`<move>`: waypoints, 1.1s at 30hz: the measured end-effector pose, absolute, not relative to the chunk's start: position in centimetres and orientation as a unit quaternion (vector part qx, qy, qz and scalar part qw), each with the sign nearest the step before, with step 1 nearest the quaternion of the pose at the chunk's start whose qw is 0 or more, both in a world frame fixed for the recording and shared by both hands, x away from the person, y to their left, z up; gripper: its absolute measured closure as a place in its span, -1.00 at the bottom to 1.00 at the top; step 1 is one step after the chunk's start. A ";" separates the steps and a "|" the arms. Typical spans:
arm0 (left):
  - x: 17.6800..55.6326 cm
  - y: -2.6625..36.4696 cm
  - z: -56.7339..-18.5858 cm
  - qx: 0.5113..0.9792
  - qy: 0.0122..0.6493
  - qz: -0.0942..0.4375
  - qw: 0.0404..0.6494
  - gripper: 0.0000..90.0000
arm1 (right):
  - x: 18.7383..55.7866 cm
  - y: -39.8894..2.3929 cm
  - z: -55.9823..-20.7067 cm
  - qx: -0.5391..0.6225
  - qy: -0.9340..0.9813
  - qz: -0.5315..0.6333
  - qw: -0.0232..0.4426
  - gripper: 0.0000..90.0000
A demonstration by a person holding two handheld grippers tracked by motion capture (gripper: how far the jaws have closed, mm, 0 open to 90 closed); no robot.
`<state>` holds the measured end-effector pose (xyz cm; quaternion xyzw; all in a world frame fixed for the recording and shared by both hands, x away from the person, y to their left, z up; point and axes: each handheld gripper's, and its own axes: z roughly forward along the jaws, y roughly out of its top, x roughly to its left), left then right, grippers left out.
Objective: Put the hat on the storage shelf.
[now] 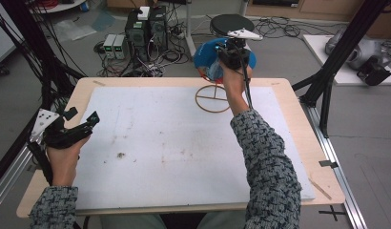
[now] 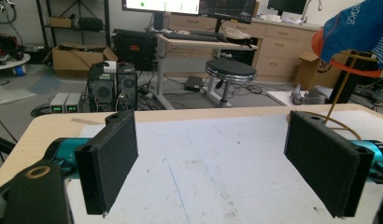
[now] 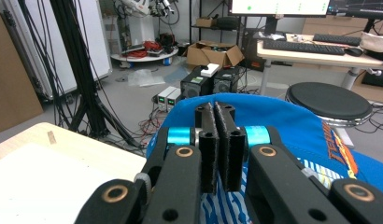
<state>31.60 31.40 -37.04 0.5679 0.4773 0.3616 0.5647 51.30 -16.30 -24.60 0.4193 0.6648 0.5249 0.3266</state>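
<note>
- A blue cap (image 1: 205, 52) with white stripes and an orange brim edge sat on a thin wooden stand (image 1: 213, 97) at the far edge of the tabletop (image 1: 289, 102), right of centre.
- From the left gripper view the same cap (image 2: 355, 25) hung at the top right, above the stand's slanted rod (image 2: 339, 91).
- The stand's ring base lay flat on the white sheet (image 1: 174, 143) that covered most of the tabletop.
- The right tongs (image 1: 221, 59) were up at the cap, their jaws pressed together on its blue fabric (image 3: 283, 116); in the right gripper view the two black pads met with the striped cloth showing just below them (image 3: 221, 147).
- The person's right hand (image 1: 234, 81) gripped that tool, the patterned sleeve (image 1: 267, 162) stretching forward across the sheet.
- The left tongs (image 1: 84, 117) hovered well apart from the cap, over the left border of the sheet, with the jaws wide apart and nothing between them (image 2: 213, 158).
- The left hand (image 1: 62, 160) held that tool near the tabletop's left edge, a grey three-cornered plate on top of it.
- The sheet carried a few brownish smudges and a small dark speck (image 1: 120, 154) near its middle.
- Beyond the tabletop stood a round black stool (image 1: 231, 23), two computer towers (image 1: 146, 26) on the floor amid tangled cables, and black frame posts at either side.
</note>
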 end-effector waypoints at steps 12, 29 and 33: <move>31.6 31.4 -37.0 0.568 0.476 0.361 0.566 -0.61 | 51.4 -16.0 -24.8 0.418 0.674 0.514 0.327 0.71; 31.6 31.4 -37.0 0.568 0.475 0.361 0.566 -0.61 | 51.2 -16.4 -24.7 0.422 0.677 0.510 0.320 0.50; 31.6 31.5 -37.0 0.568 0.476 0.361 0.566 -0.61 | 50.9 -16.6 -24.4 0.420 0.675 0.516 0.320 0.40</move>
